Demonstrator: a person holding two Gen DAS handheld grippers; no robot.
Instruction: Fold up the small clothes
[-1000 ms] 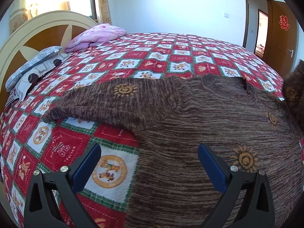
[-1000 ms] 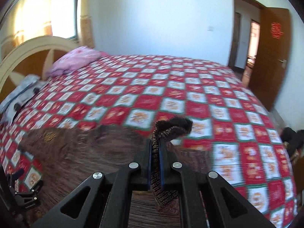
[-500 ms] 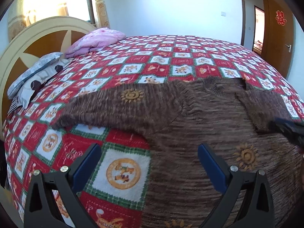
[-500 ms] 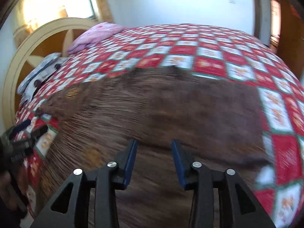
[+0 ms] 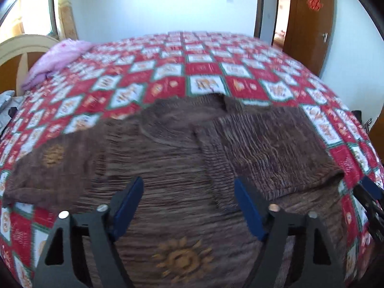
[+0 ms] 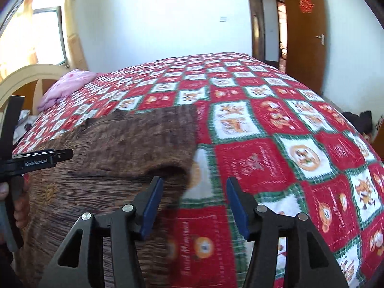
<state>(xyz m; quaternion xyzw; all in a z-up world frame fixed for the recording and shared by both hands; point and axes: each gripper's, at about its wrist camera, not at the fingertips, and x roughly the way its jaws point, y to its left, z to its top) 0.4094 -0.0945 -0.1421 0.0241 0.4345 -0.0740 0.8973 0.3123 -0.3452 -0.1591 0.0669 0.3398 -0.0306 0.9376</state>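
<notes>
A brown knitted sweater with orange sun motifs lies flat on the bed. Its right sleeve is folded in across the body; its left sleeve stretches out to the left. My left gripper is open and empty, just above the sweater's lower body. My right gripper is open and empty, at the sweater's right edge near the folded sleeve's cuff. The right gripper also shows at the right edge of the left wrist view, and the left gripper shows at the left of the right wrist view.
The bed is covered by a red, white and green patterned quilt. A pink pillow and a cream headboard are at the far left. A brown door stands open at the far right.
My right gripper has let go of the right sleeve, which now lies folded across the sweater, and has drawn back to the right edge. My left gripper moved right over the sweater's body.
</notes>
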